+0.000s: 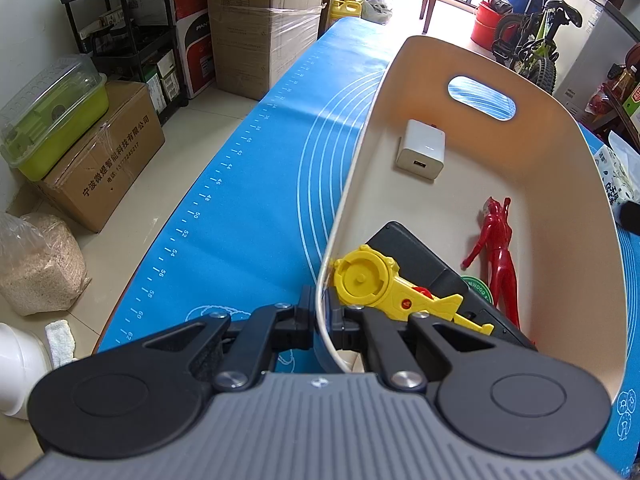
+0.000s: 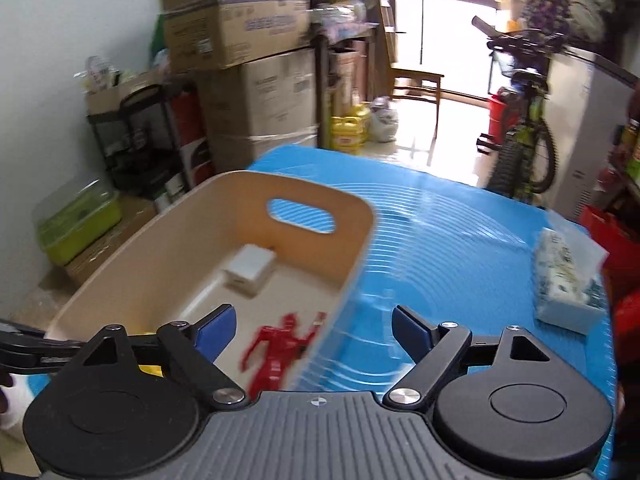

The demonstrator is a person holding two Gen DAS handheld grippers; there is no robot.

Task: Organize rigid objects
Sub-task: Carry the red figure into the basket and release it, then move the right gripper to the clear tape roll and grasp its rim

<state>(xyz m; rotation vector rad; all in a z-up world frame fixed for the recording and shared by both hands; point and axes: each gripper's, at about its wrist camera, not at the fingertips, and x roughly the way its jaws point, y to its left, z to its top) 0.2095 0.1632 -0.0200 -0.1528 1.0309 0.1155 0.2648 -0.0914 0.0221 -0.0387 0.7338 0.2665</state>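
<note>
A beige bin (image 1: 568, 184) stands on the blue mat (image 1: 248, 184). My left gripper (image 1: 320, 312) is shut on the bin's near left rim. Inside the bin lie a white charger (image 1: 421, 155), a red figure (image 1: 498, 256), a yellow toy (image 1: 384, 284) and a black box (image 1: 420, 256). In the right wrist view the bin (image 2: 168, 240) is at lower left with the charger (image 2: 250, 268) and red figure (image 2: 280, 354) inside. My right gripper (image 2: 314, 328) is open and empty above the bin's right wall.
A tissue pack (image 2: 568, 288) lies on the mat (image 2: 460, 248) at the right. Cardboard boxes (image 1: 260, 28), a black shelf (image 1: 132, 40) and a green container (image 1: 56, 116) stand on the floor to the left. A bicycle (image 1: 536, 40) stands at the back right.
</note>
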